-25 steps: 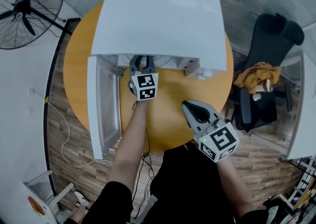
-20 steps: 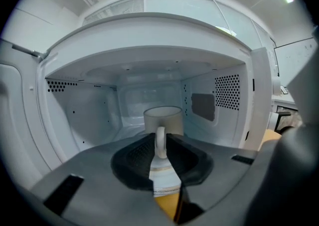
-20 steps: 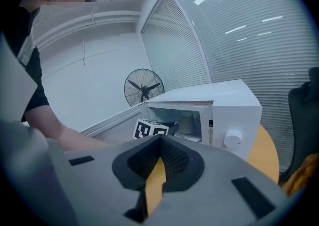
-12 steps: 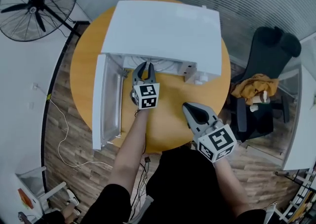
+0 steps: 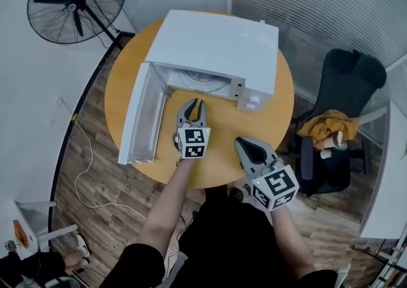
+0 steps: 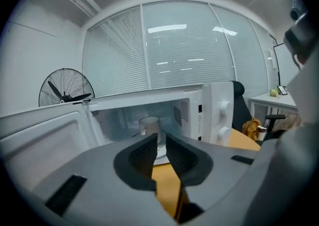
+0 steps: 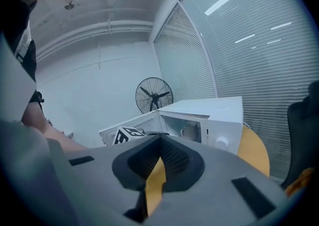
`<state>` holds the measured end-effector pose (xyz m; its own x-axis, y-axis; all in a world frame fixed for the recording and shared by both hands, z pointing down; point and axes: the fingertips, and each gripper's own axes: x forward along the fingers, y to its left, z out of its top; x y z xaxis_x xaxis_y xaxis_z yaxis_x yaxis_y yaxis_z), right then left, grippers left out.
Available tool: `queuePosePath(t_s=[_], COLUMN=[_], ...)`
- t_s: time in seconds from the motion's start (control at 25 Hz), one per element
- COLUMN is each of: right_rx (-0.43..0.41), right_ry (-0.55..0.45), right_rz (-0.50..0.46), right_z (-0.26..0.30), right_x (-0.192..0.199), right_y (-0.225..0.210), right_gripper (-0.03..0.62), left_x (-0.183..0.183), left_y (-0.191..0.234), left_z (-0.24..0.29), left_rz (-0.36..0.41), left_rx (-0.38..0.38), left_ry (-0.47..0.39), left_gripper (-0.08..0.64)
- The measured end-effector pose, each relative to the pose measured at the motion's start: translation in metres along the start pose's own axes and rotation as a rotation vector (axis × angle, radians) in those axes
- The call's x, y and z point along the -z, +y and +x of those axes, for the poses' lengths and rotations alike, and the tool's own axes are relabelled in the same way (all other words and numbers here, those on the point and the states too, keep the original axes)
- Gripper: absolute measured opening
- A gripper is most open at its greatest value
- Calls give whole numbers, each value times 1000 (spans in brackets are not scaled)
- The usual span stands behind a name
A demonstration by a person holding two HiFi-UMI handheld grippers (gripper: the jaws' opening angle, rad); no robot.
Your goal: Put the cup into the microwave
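Observation:
A white microwave [image 5: 216, 42] stands on the round orange table [image 5: 280, 112], its door [image 5: 141, 115] swung open to the left. A pale cup [image 6: 148, 123] stands upright on the turntable inside the cavity; the right gripper view also shows the cup [image 7: 188, 131]. My left gripper [image 5: 193, 107] hovers over the table just in front of the open cavity, jaws a little apart and empty, clear of the cup. The right gripper [image 5: 247, 148] hangs near the table's front edge, shut and holding nothing.
A standing fan [image 5: 76, 0] is at the far left. A black office chair [image 5: 346, 89] with a yellow cloth [image 5: 324, 129] sits to the right of the table. A cable [image 5: 86, 153] trails on the wooden floor. Blinds line the back wall.
My left gripper has drawn back out of the microwave cavity toward me, leaving the cup inside. The right gripper has hardly moved. The head view has shifted.

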<state>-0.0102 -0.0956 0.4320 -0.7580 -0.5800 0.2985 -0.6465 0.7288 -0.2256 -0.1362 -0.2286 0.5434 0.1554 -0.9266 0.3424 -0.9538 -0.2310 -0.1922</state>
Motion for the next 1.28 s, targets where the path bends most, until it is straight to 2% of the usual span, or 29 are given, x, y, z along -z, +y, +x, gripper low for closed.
queuePosePath(t_s=[0.4, 0.68, 0.84, 1.0, 1.16, 1.28], right_rx=[-29, -35, -38, -57, -57, -66], right_ry=[-24, -73, -86, -97, -136, -160], right_rz=[-22, -101, -132, -133, -96, -63], right_z=[-61, -97, -112, -123, -131, -136], right_x=[9, 6, 9, 14, 11, 8], right_y=[17, 34, 41, 48, 49, 50], right_gripper=[8, 8, 8, 6, 8, 8], left_x=[-29, -55, -67, -73, -84, -91], left_y=[-46, -70, -87, -102, -113, -127], left_z=[-92, -155, -188, -217, -244, -261], left_rz=[-11, -16, -53, -106, -124, -103], left_rx=[-32, -64, -54, -19, -9, 6], left_ry=[-56, -128, -156, -159, -167, -172], left_gripper=[21, 0, -3, -3, -3, -3])
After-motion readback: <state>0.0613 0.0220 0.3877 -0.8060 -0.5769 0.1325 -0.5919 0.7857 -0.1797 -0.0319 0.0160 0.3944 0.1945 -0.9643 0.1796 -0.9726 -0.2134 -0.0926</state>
